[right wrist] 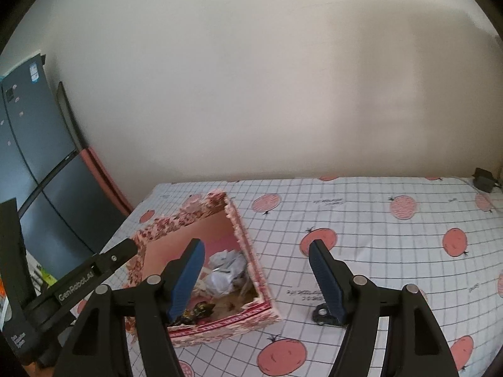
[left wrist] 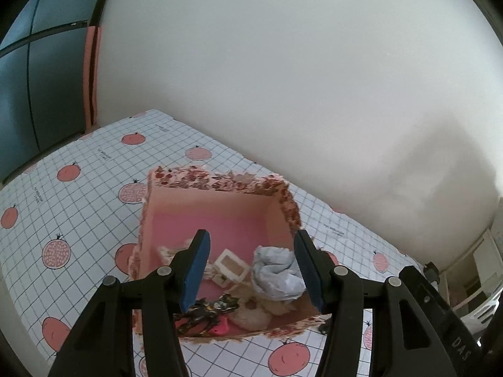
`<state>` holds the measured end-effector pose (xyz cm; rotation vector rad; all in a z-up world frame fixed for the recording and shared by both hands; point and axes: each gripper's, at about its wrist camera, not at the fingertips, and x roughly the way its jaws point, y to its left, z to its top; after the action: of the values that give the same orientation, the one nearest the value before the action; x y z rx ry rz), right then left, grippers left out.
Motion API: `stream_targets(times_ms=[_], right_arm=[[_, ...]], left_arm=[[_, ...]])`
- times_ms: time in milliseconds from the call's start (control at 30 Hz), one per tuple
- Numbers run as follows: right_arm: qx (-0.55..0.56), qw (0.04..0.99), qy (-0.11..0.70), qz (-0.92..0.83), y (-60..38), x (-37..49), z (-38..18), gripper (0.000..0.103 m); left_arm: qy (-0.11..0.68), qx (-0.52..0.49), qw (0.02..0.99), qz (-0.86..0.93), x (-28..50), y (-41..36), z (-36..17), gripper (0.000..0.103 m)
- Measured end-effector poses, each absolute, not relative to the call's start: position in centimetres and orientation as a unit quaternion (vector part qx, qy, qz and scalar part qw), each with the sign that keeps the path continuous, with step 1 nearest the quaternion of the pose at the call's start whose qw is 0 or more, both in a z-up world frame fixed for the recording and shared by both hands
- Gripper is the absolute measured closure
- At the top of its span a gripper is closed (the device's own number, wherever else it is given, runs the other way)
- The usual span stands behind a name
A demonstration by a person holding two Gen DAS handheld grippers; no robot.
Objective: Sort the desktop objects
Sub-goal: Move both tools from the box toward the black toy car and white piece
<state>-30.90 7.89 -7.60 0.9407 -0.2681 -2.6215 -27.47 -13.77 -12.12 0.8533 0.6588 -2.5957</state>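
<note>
The left tool (left wrist: 251,270) hangs wide apart and empty above the pink box (left wrist: 220,207), low in the frame's centre, which suggests it has nothing more to drop there. Inside lie a crumpled paper (left wrist: 276,273), a small white frame (left wrist: 231,268) and a dark toy figure (left wrist: 207,312), gathered together as sorted items. The right tool (right wrist: 256,275) is likewise wide and empty, lower centre, over the table (right wrist: 393,251). A small black clip (right wrist: 322,312) lies just right of the box, probably next to go in.
</note>
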Motion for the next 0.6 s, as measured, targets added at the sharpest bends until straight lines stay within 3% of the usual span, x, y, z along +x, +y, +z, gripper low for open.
stream_targets(times_ms=[600], right_arm=[[0.327, 0.094, -0.126, -0.932, 16.2, -31.5, -7.3, 0.03]], left_arm=[[0.202, 0.312, 0.113, -0.922, -29.6, -7.4, -11.1, 0.046]])
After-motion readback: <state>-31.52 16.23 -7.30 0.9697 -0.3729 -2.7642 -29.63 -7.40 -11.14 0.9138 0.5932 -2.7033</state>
